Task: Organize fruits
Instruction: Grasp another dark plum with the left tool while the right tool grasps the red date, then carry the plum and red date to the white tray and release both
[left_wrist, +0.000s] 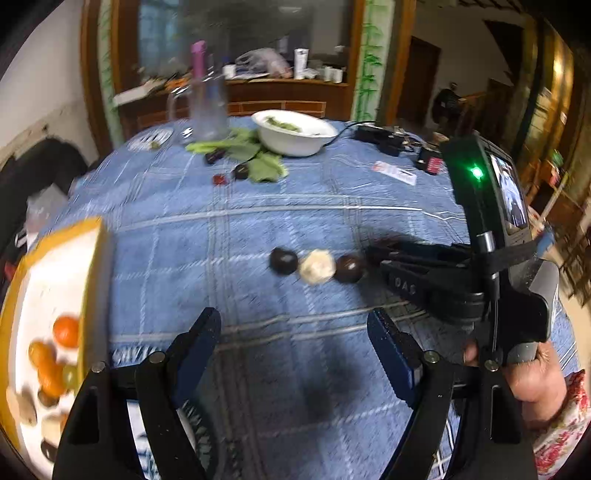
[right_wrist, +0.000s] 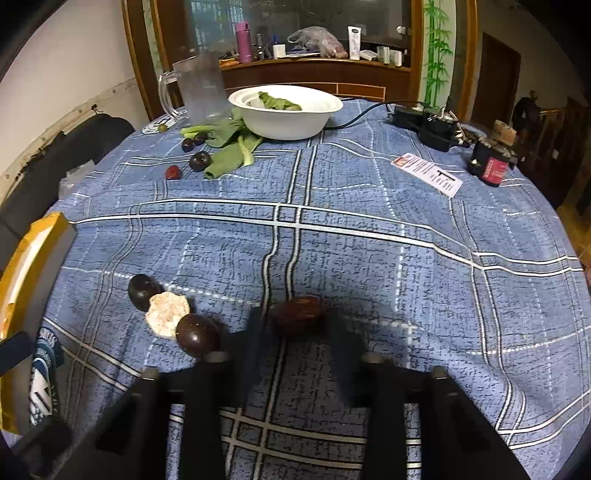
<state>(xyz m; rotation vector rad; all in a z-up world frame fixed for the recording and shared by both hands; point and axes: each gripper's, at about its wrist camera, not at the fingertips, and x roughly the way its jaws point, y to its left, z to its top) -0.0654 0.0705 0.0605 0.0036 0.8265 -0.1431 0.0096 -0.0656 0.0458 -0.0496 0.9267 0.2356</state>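
A yellow-rimmed white tray (left_wrist: 90, 280) at the left holds oranges (left_wrist: 66, 330) and other fruit. On the blue checked cloth lie two dark round fruits (left_wrist: 283, 260) (left_wrist: 349, 268) with a pale round piece (left_wrist: 317, 266) between them; they also show in the right wrist view (right_wrist: 143, 291) (right_wrist: 197, 334) (right_wrist: 168, 314). A brown-red oval fruit (right_wrist: 296, 314) lies between the fingertips of my right gripper (right_wrist: 295, 325), whose jaws stand open around it. My left gripper (left_wrist: 293, 332) is open and empty above the cloth, near the tray.
A white bowl (right_wrist: 284, 122) with greens, loose leaves (right_wrist: 229, 151), small dark plums (right_wrist: 200, 161), a red fruit (right_wrist: 172, 172) and a clear jug (right_wrist: 199, 92) stand at the far side. A power strip (right_wrist: 424, 123), a card (right_wrist: 428, 173) and a black-red device (right_wrist: 493, 160) lie at the right.
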